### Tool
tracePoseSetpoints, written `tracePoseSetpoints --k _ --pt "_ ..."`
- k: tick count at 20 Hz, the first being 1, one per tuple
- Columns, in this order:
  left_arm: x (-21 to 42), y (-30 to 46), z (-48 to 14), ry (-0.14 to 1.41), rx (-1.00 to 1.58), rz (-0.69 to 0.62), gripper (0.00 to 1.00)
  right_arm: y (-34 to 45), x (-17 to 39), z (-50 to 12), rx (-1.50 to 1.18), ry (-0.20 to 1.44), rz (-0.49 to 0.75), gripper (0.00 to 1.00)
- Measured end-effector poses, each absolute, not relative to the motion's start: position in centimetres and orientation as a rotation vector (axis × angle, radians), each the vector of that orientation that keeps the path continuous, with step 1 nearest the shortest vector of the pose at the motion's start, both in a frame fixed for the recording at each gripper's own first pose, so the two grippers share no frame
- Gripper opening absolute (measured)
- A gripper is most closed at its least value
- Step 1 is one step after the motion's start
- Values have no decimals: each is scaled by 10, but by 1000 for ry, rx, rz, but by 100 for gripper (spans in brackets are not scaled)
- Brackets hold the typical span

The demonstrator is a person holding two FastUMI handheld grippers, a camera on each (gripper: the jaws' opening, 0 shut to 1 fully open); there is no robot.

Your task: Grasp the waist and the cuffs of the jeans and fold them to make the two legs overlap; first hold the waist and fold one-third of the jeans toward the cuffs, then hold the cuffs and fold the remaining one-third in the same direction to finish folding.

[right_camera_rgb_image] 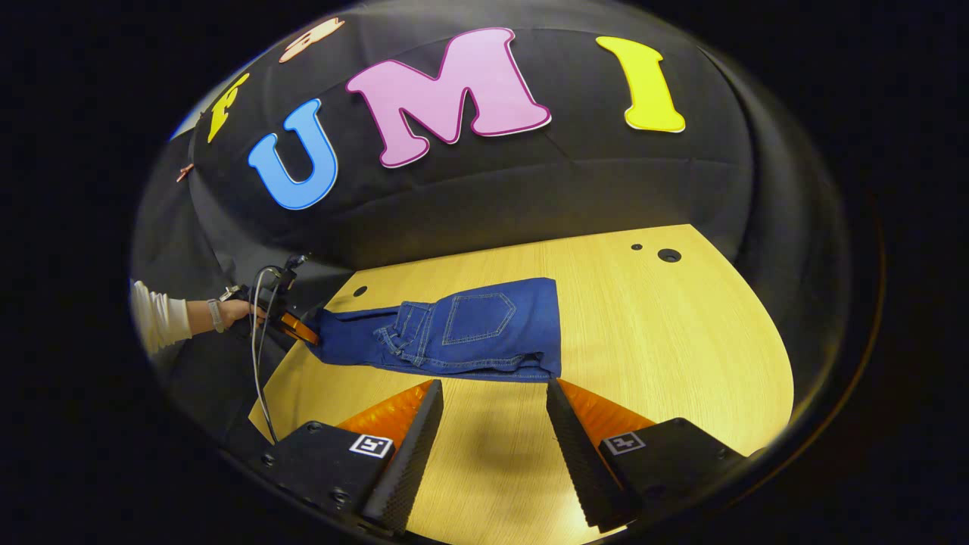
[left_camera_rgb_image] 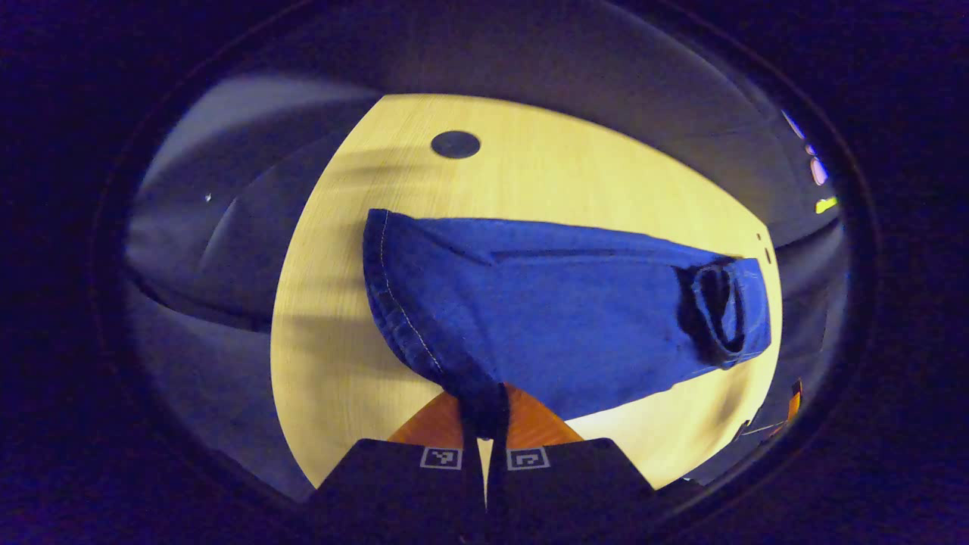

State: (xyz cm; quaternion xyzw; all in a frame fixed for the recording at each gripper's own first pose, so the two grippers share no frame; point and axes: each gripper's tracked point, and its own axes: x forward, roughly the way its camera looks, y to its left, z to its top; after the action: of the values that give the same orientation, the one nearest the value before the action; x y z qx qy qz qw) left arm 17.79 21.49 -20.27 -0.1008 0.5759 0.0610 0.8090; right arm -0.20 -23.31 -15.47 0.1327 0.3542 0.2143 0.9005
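In the left gripper view, the left hand-held gripper (left_camera_rgb_image: 484,424) sits at the bottom of the picture with its two fingers drawn close together, pinching a dark fold of denim between them. That fold belongs to the jeans (left_camera_rgb_image: 560,318), which spread away from the fingers across the pale wooden desk (left_camera_rgb_image: 545,166). A stitched hem runs along the left edge of the cloth, and a rolled opening of fabric shows at the far right end. Beyond the jeans, a small dark round cap (left_camera_rgb_image: 455,144) is set into the desk surface.

In the right gripper view, the right hand-held gripper (right_camera_rgb_image: 492,431) stands with its fingers wide apart above bare desk (right_camera_rgb_image: 681,341), holding nothing. The jeans (right_camera_rgb_image: 454,329) lie just ahead of its fingertips, flat on the wood, folded so that the waist and a back pocket (right_camera_rgb_image: 477,316) face up on top of the legs. The right edge of the cloth is a straight fold; the left end narrows toward the desk's far-left edge. There the left hand-held gripper (right_camera_rgb_image: 303,331) meets the cloth, carried by a person's hand (right_camera_rgb_image: 235,312) with a white sleeve (right_camera_rgb_image: 159,322) and a band on the wrist. A cable (right_camera_rgb_image: 257,356) loops down from that gripper. Two dark round holes (right_camera_rgb_image: 669,255) mark the desk near its far right corner. Black cloth forms the wall (right_camera_rgb_image: 568,189) behind the desk.
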Motion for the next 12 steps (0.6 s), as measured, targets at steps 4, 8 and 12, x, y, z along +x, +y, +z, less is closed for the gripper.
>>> tracePoseSetpoints --k 4,8,12 --pt "212 137 -143 1079 -169 -32 7 -241 1 -149 302 718 432 84" --pt "249 9 -81 919 -96 -234 7 -250 2 -145 307 708 435 84" --pt "277 -139 -61 864 -53 -423 7 -267 -2 -146 297 717 429 84"
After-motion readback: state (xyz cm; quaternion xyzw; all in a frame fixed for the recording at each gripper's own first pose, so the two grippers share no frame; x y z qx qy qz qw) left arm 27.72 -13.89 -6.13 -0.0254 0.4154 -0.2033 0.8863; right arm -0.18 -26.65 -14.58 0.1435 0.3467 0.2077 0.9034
